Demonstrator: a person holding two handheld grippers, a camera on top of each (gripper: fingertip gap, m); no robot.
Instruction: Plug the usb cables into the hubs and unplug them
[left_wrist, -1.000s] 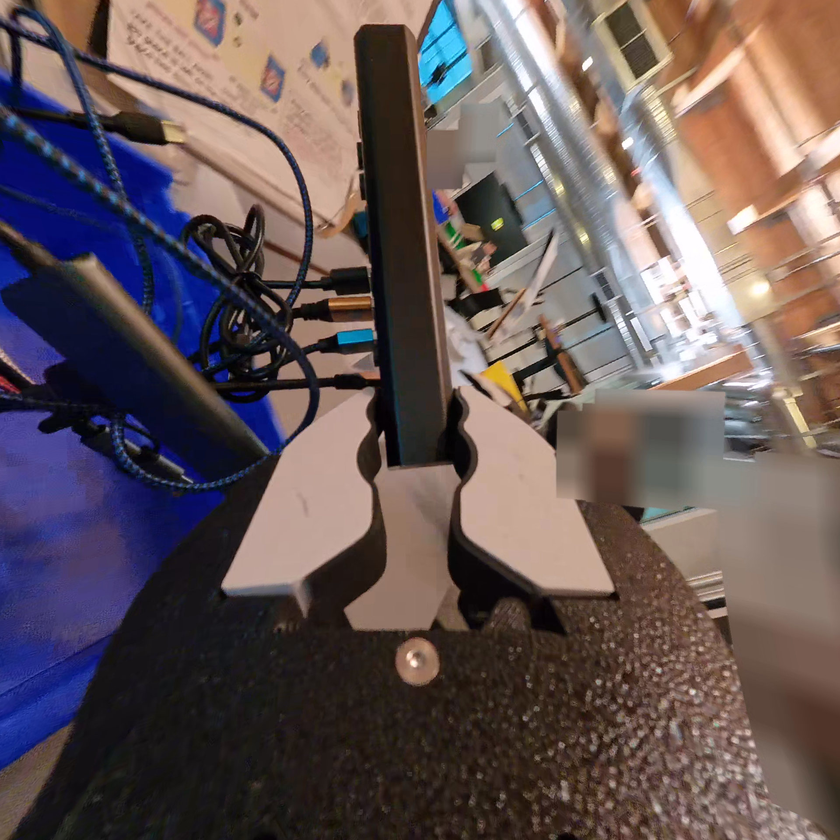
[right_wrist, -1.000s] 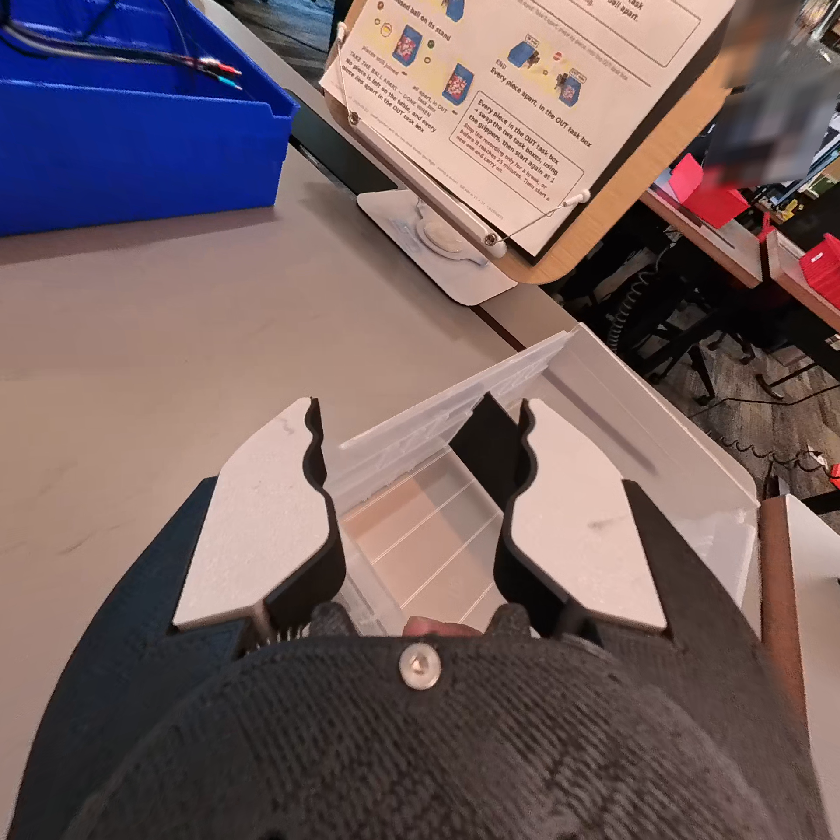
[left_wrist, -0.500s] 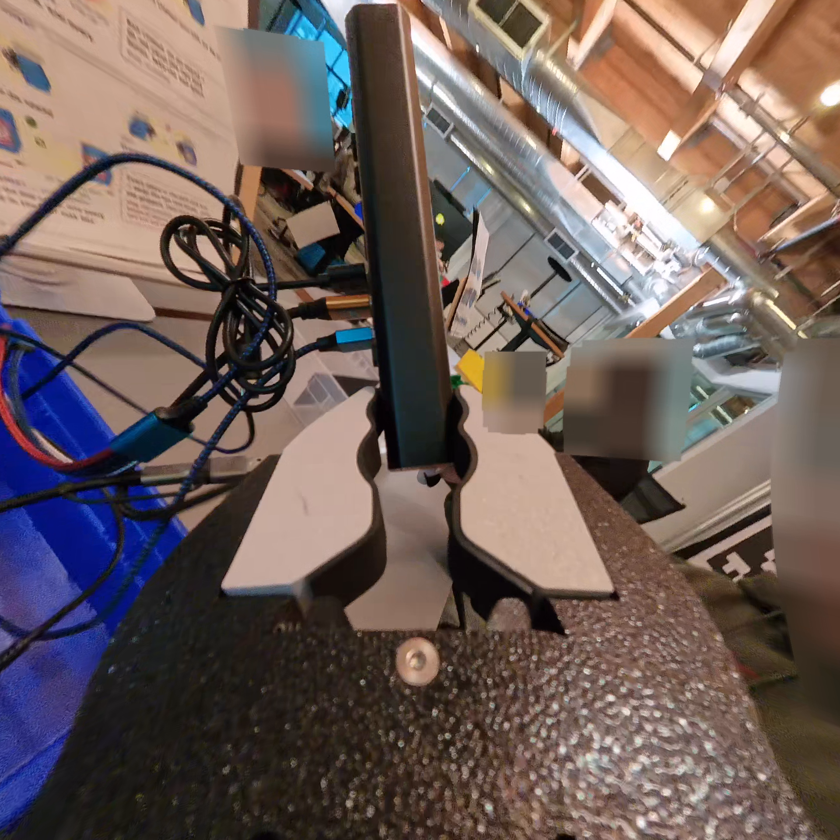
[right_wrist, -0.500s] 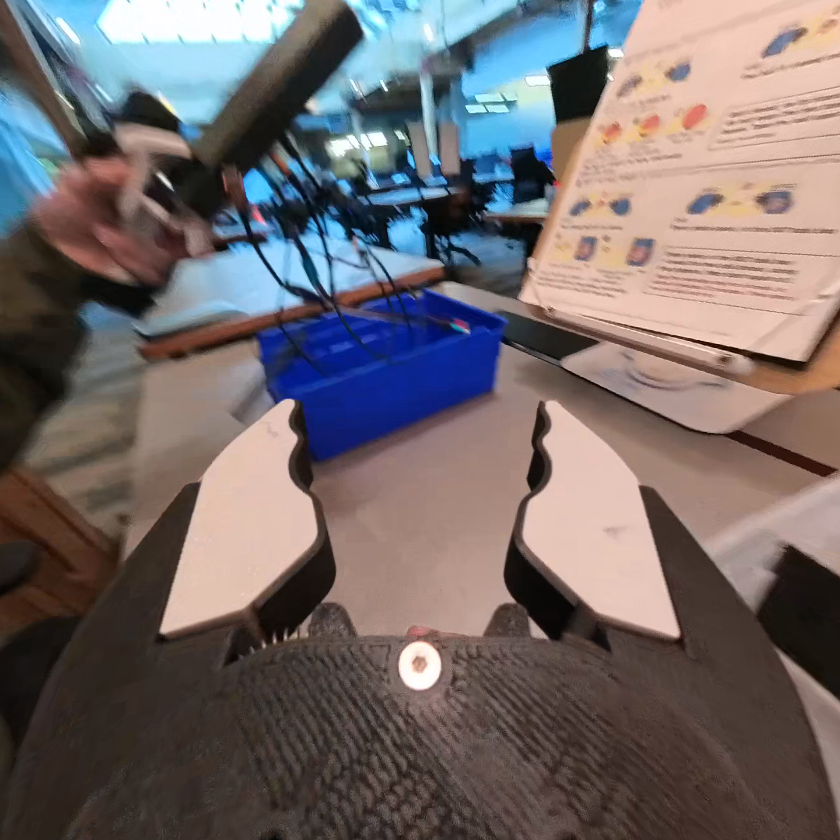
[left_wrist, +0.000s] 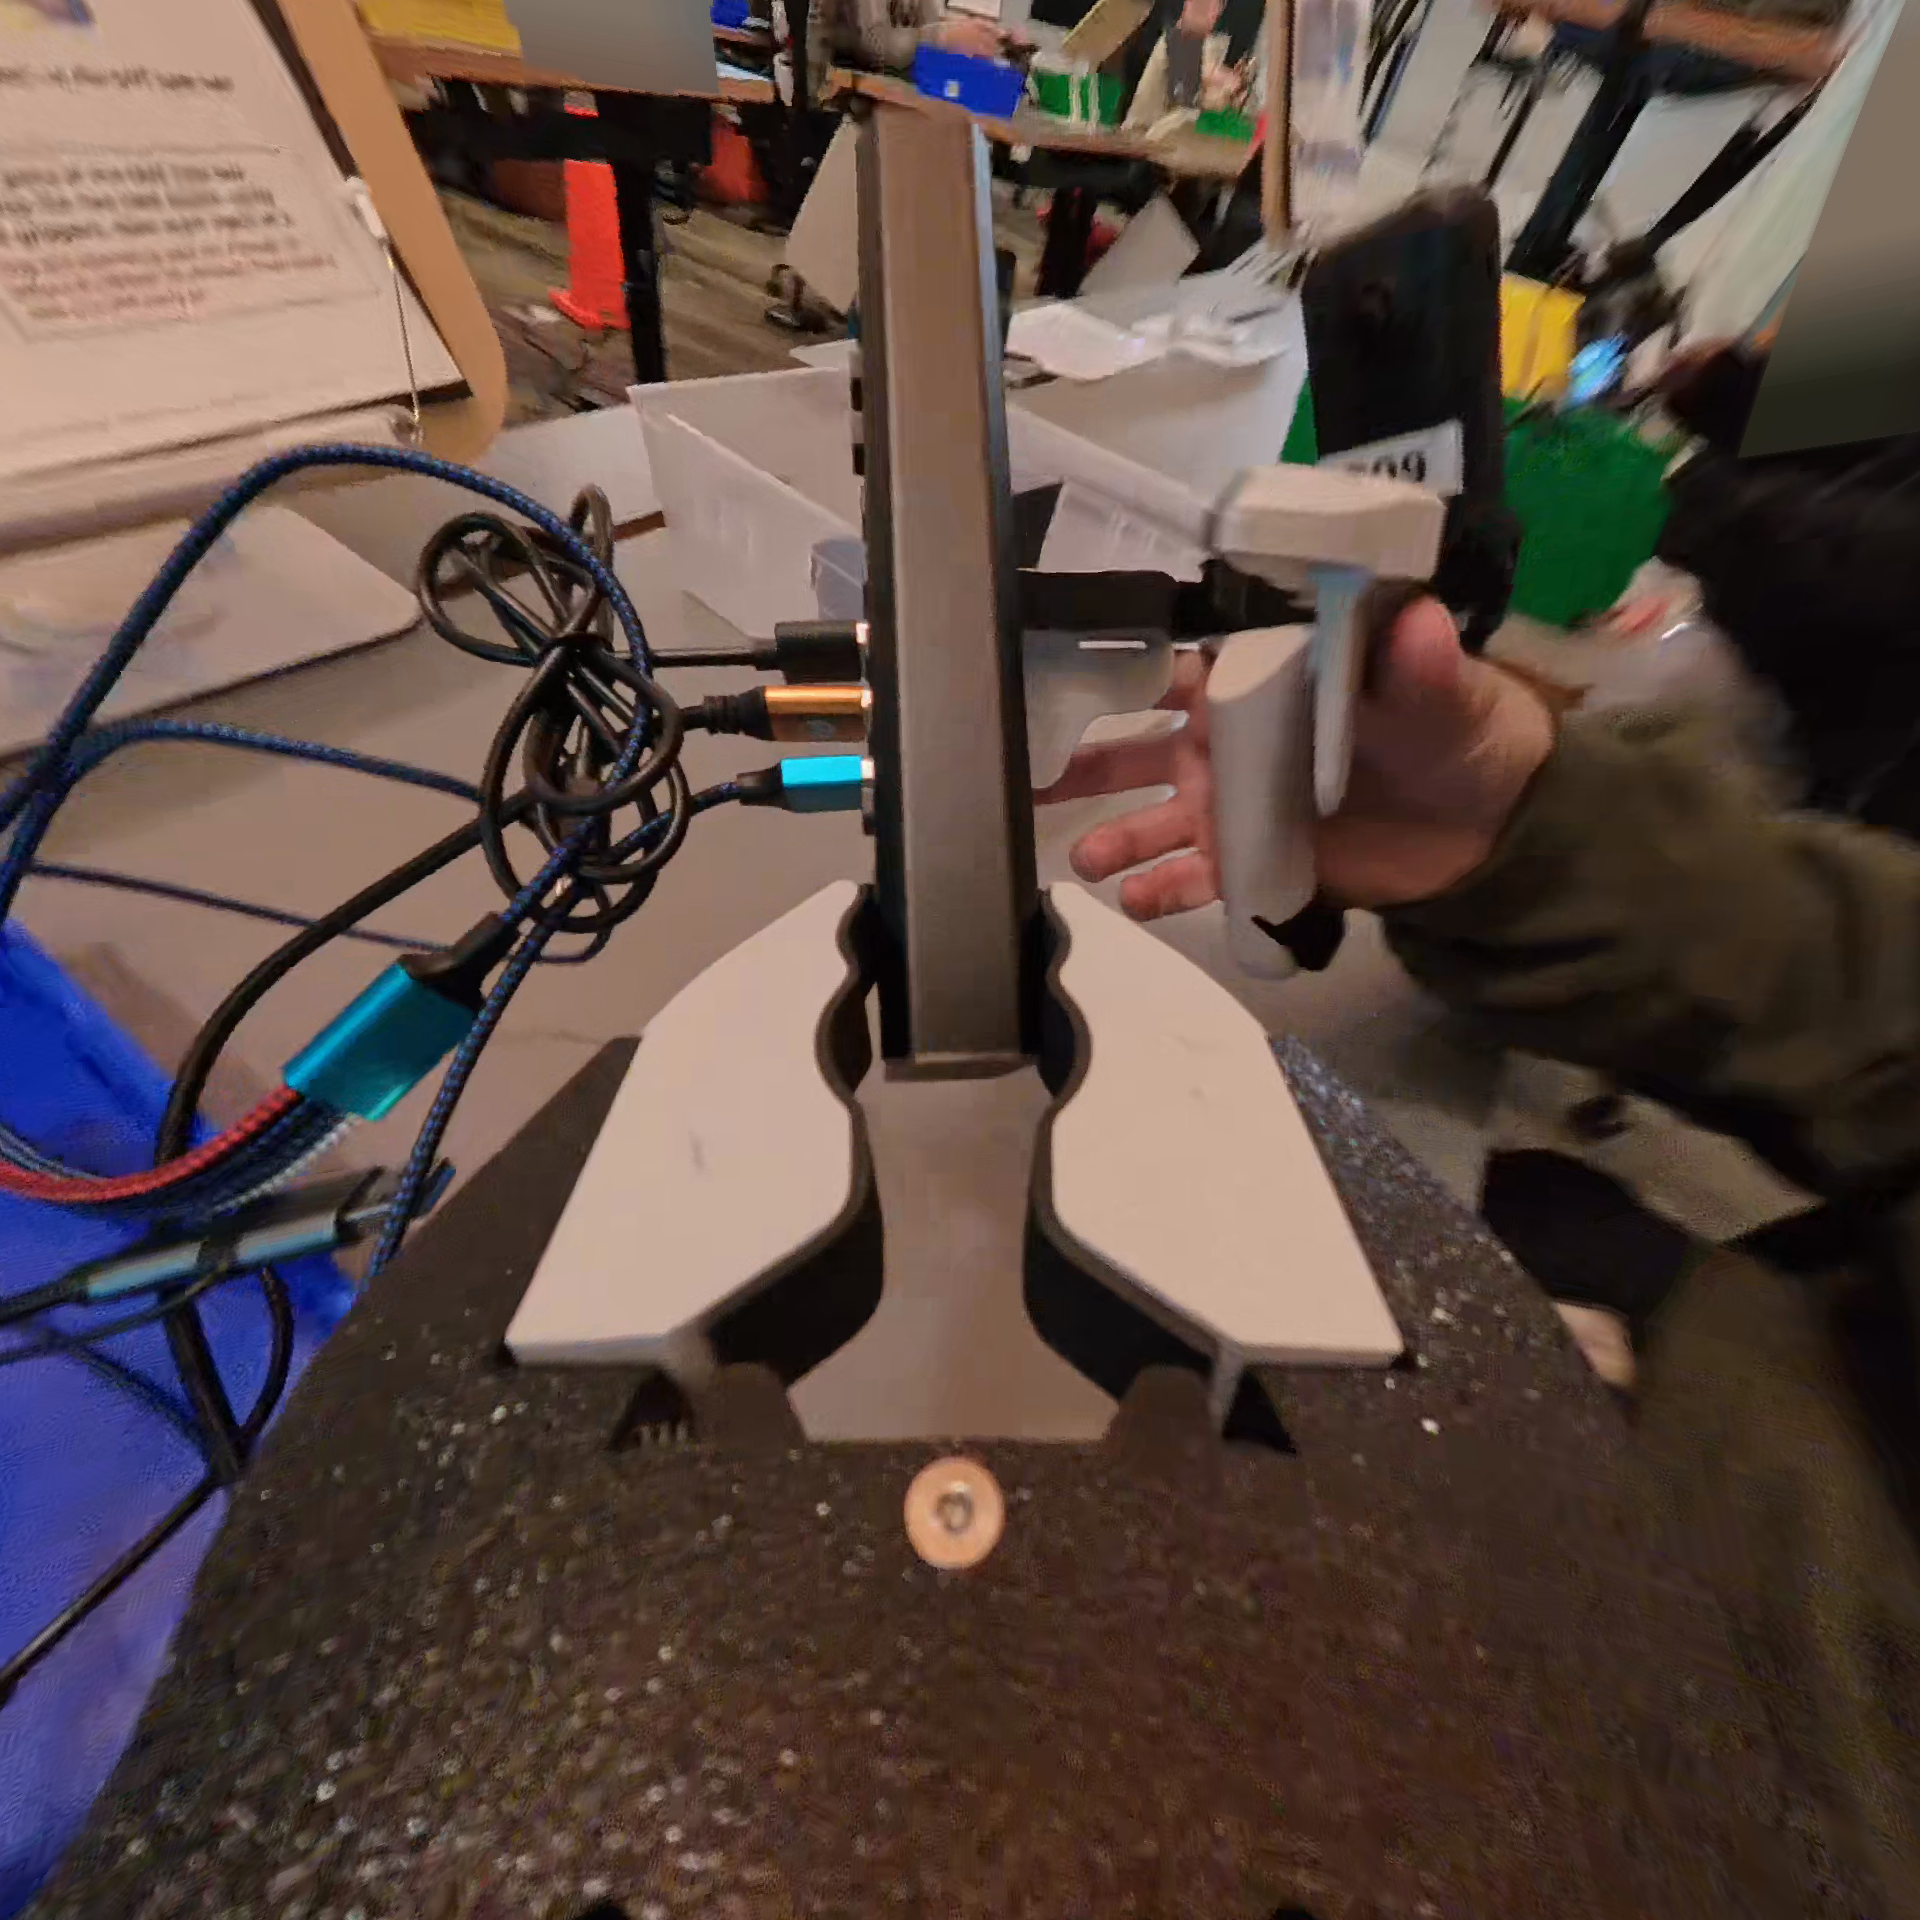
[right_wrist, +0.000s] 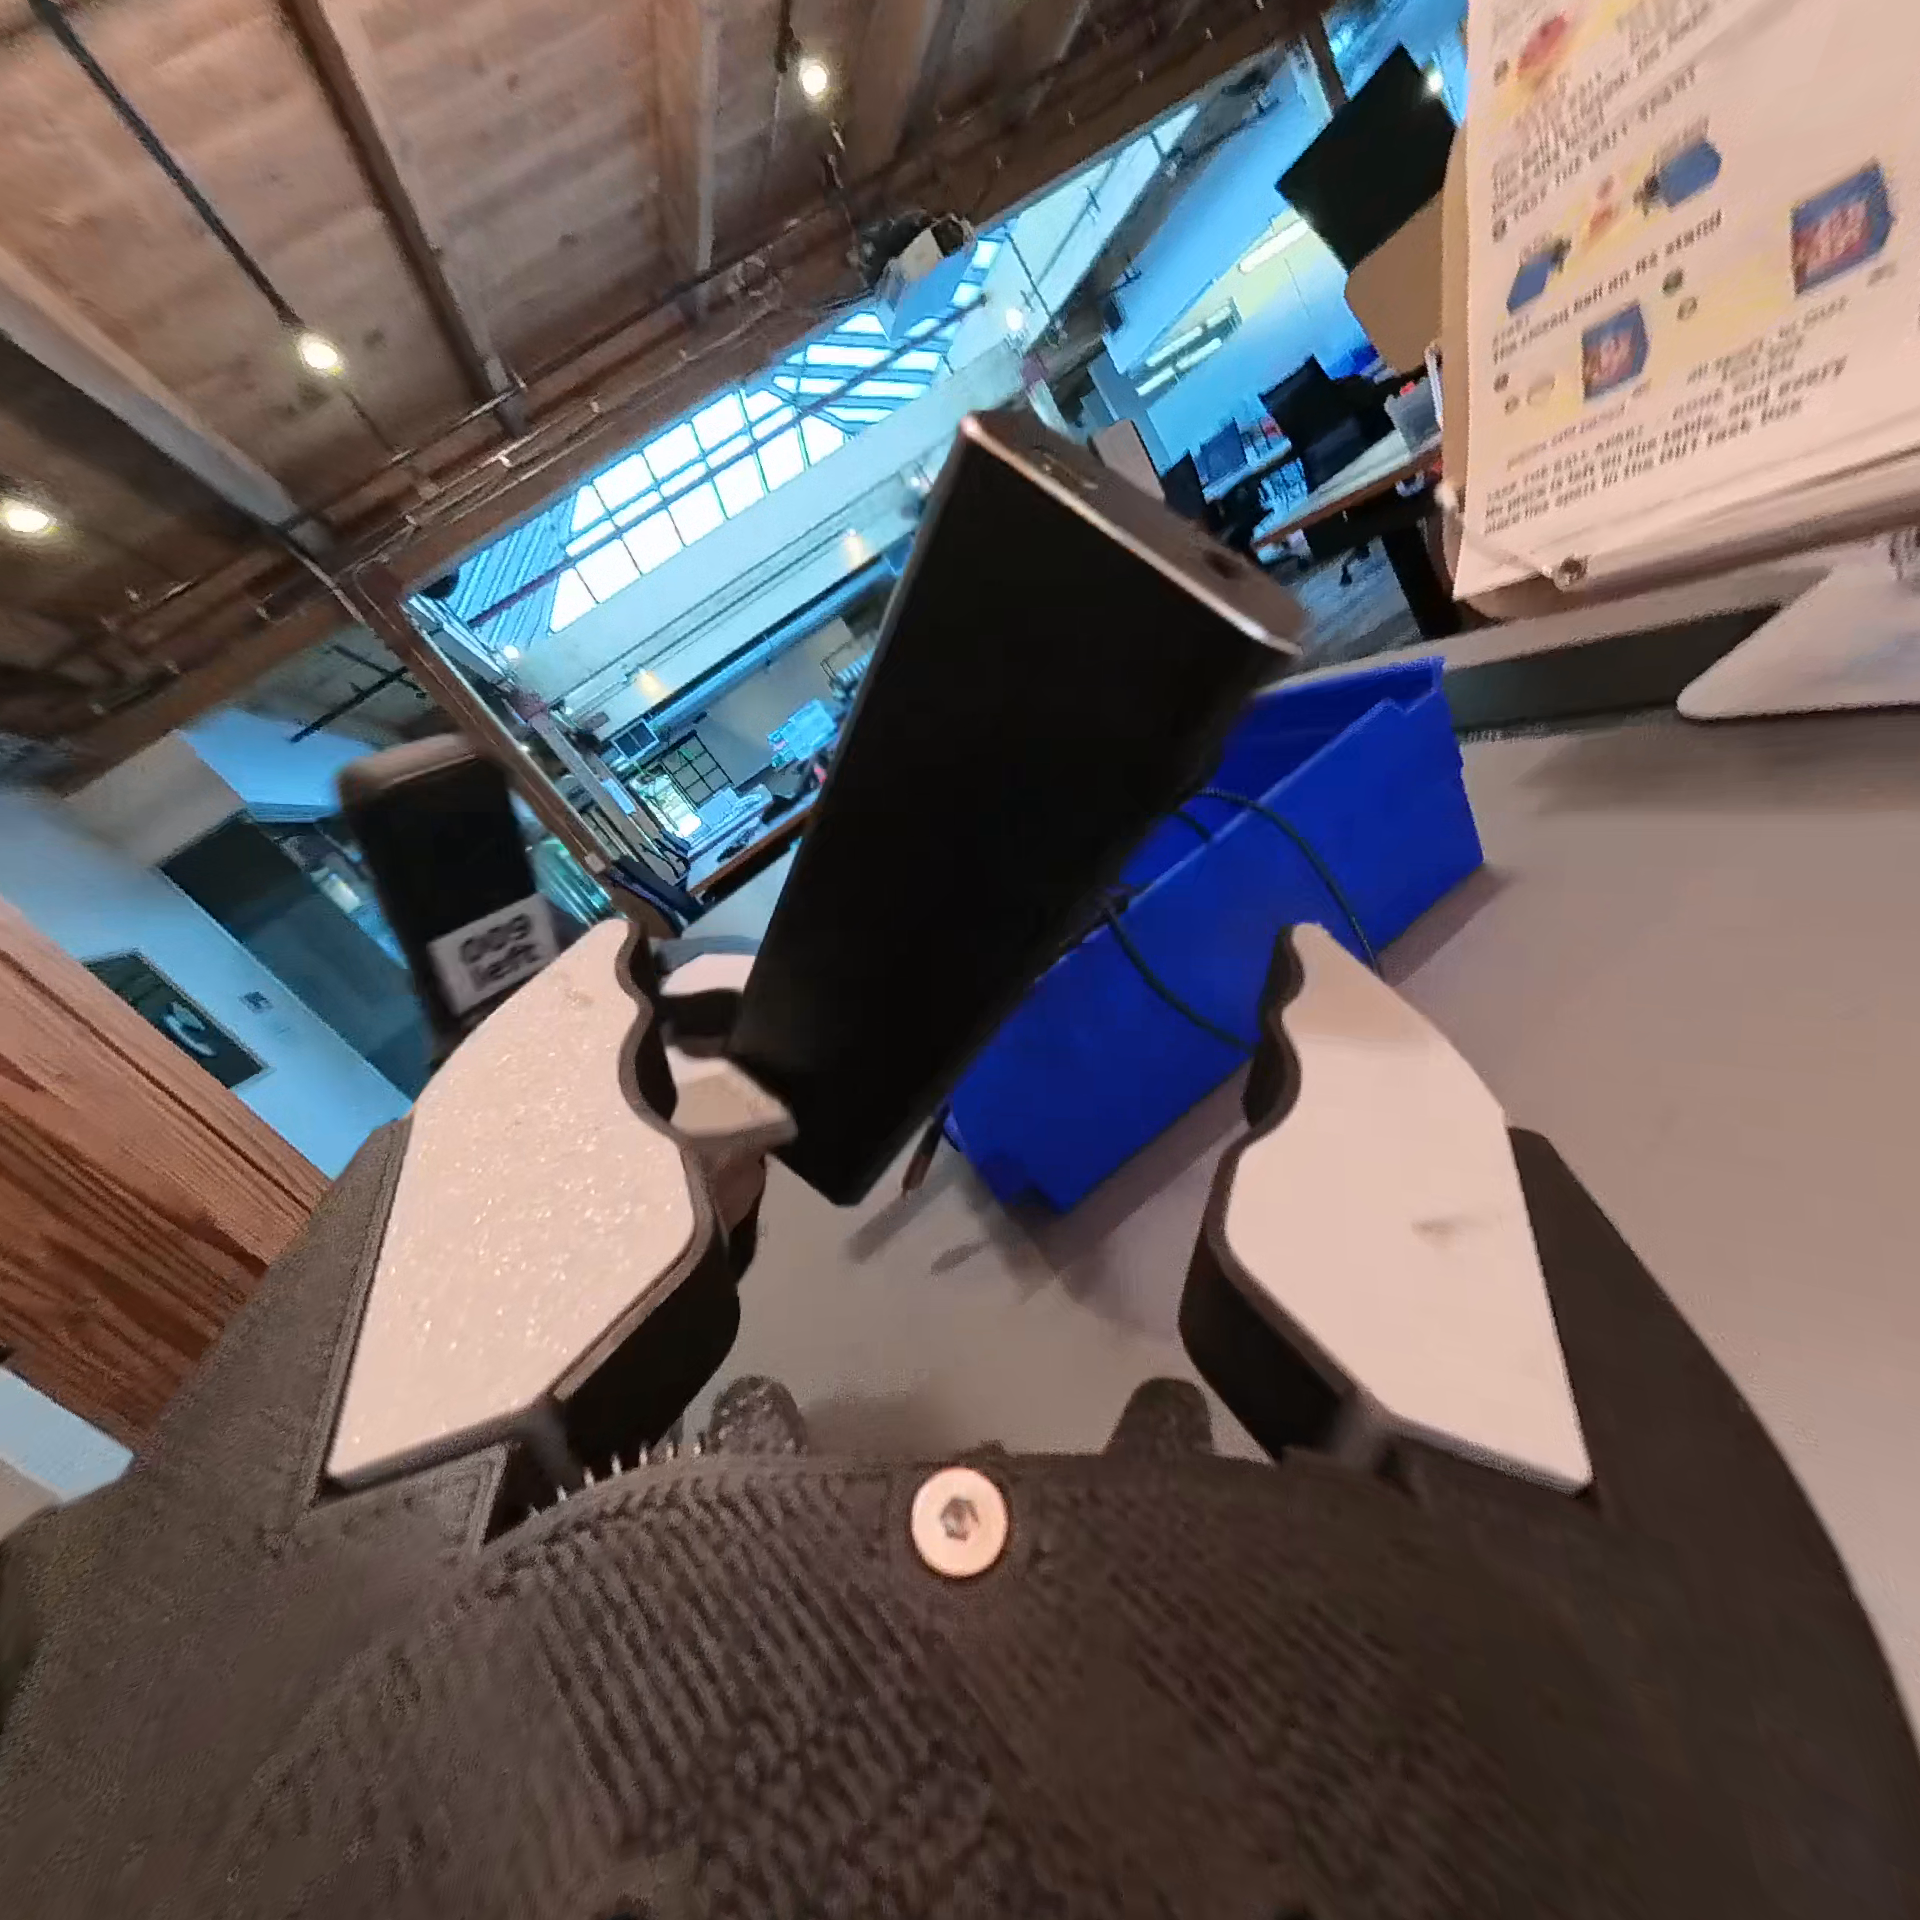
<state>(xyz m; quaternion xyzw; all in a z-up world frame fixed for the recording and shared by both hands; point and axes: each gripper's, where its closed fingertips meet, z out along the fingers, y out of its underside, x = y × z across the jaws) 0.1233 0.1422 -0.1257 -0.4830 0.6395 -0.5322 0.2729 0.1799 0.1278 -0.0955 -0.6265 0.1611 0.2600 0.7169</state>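
Observation:
My left gripper (left_wrist: 951, 925) is shut on the lower end of a dark grey USB hub (left_wrist: 940, 623) and holds it upright above the table. Three cables are plugged into the hub's left side: a black plug (left_wrist: 816, 649), a gold plug (left_wrist: 816, 712) and a teal plug (left_wrist: 826, 781). My right gripper (right_wrist: 956, 997) is open, and the hub (right_wrist: 997, 831) lies between its spread fingers without touching them. The right gripper also shows in the left wrist view (left_wrist: 1101, 644), close behind the hub's right side, held by a hand (left_wrist: 1403, 758).
Loose braided cables with a teal plug (left_wrist: 379, 1029) and a grey plug (left_wrist: 260, 1236) hang over a blue bin (left_wrist: 62, 1351), also in the right wrist view (right_wrist: 1299, 883). A clear white box (left_wrist: 727, 457) and an instruction board (left_wrist: 187, 260) stand on the grey table (right_wrist: 1662, 987). Tip to tip, the grippers are about 7 cm apart.
My left gripper has tilted the hub down from pointing at the ceiling to over the table. My right gripper has swung away from the white box and come up to the hub, still open.

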